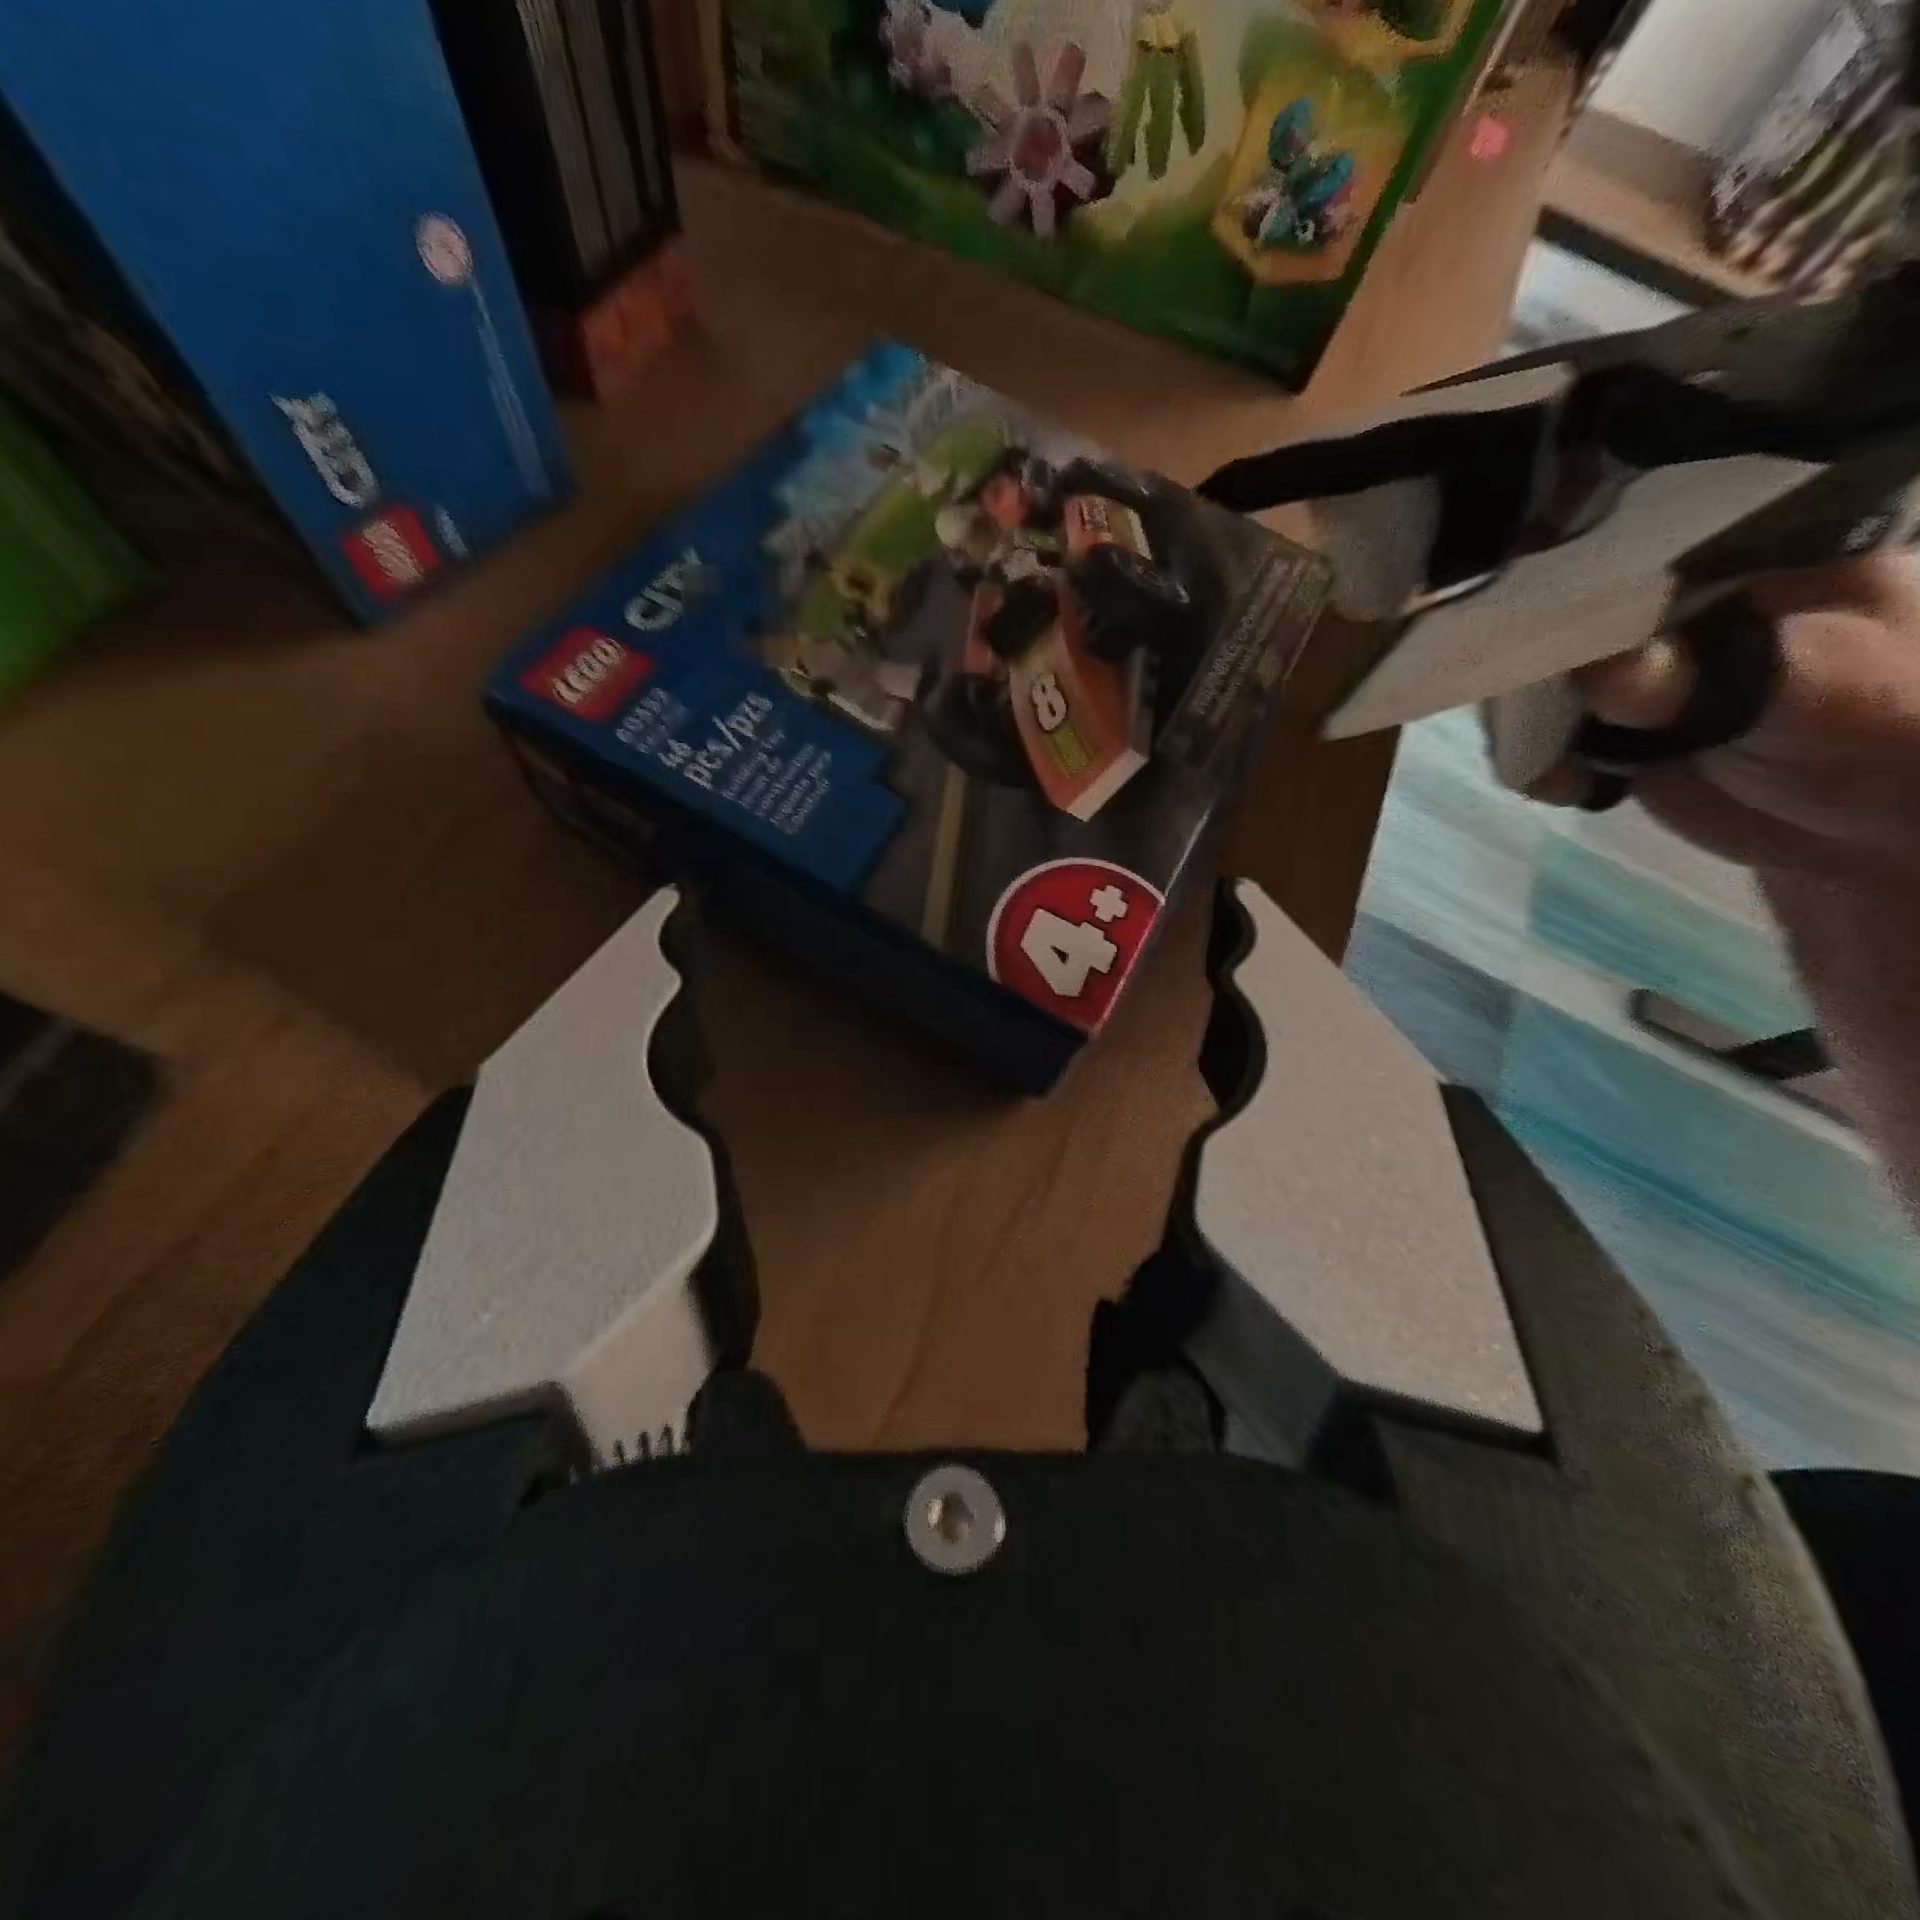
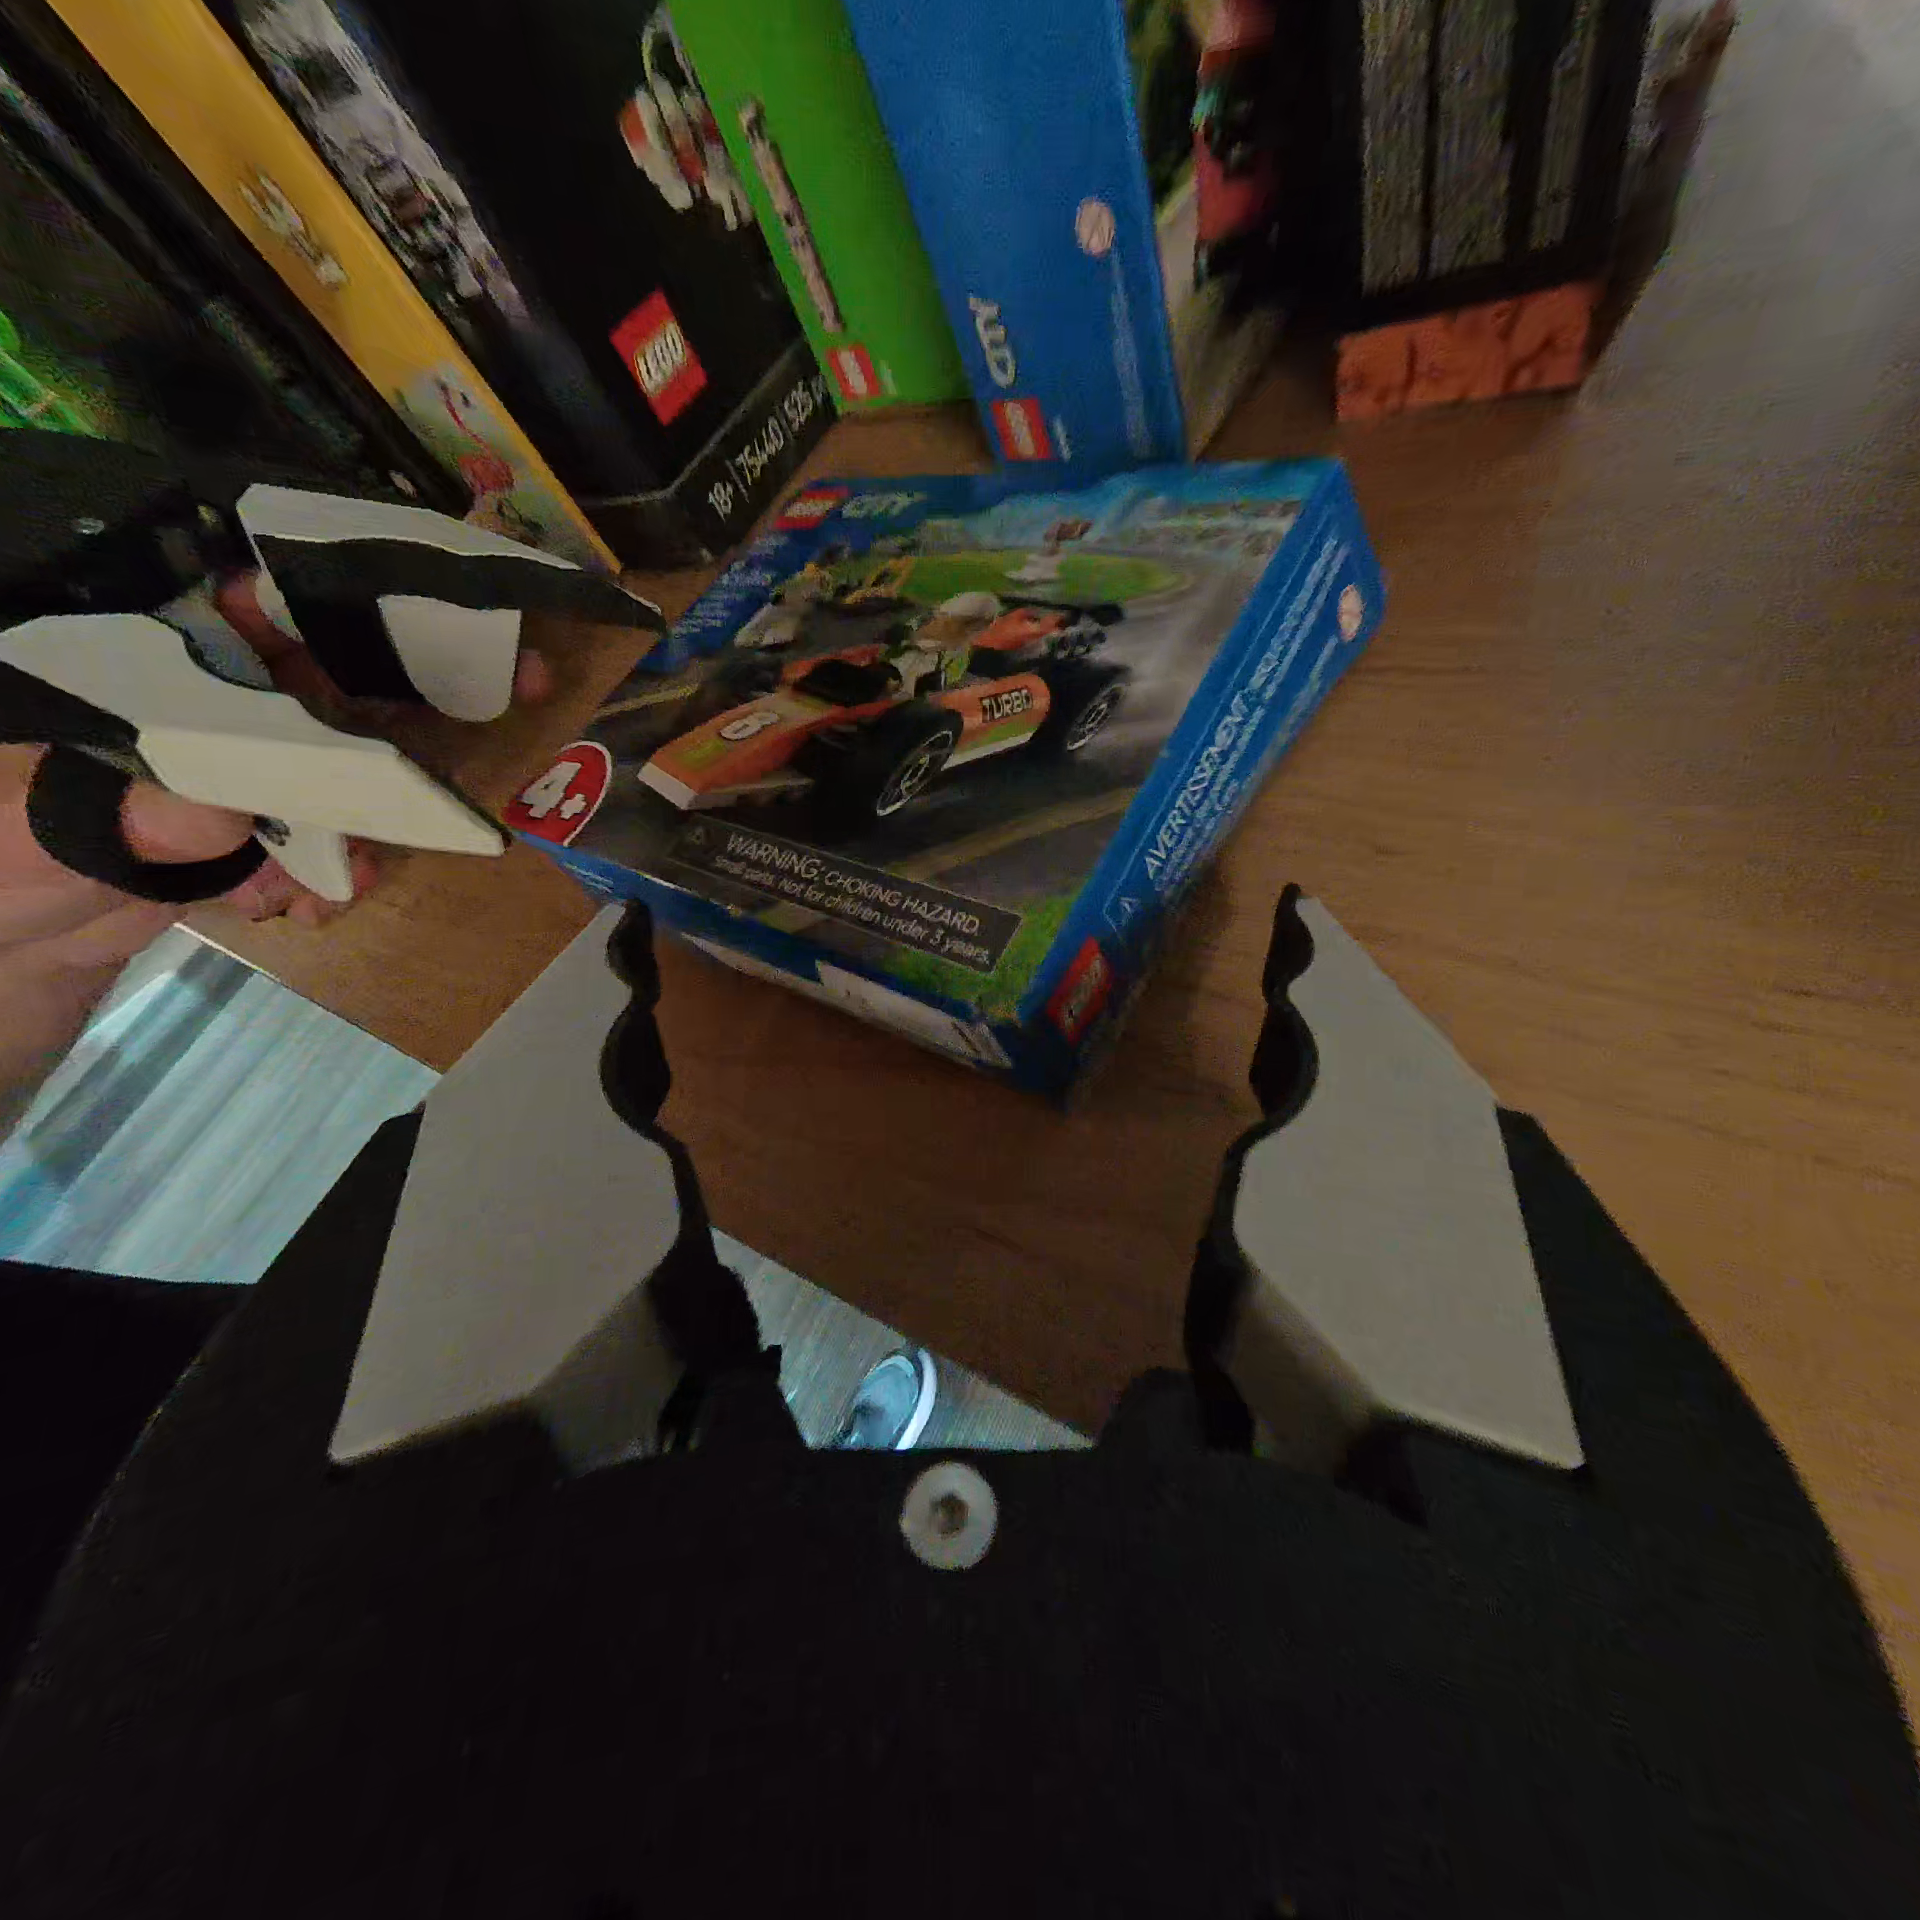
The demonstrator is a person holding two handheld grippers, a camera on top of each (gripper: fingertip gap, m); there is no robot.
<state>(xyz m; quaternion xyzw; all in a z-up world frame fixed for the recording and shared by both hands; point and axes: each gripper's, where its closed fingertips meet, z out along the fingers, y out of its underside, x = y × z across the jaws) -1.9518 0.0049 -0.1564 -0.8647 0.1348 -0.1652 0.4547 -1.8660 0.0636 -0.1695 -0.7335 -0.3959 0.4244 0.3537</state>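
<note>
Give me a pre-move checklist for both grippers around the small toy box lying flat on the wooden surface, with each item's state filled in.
1. Left gripper open, nothing between its pads: ok.
2. Right gripper open and holding nothing: ok.
3. Small race-car toy box lies flat on the wooden surface, picture side up: ok.
4. Box corner nearest the left gripper lies just ahead of its fingertips, not clamped: ok.
5. Space on the box's right side: ok; on the far side the upright blue box stands close behind it: not ok.
6. Contact between the right gripper's fingertip and the box's edge, seen from the left wrist view: cannot tell.
</note>
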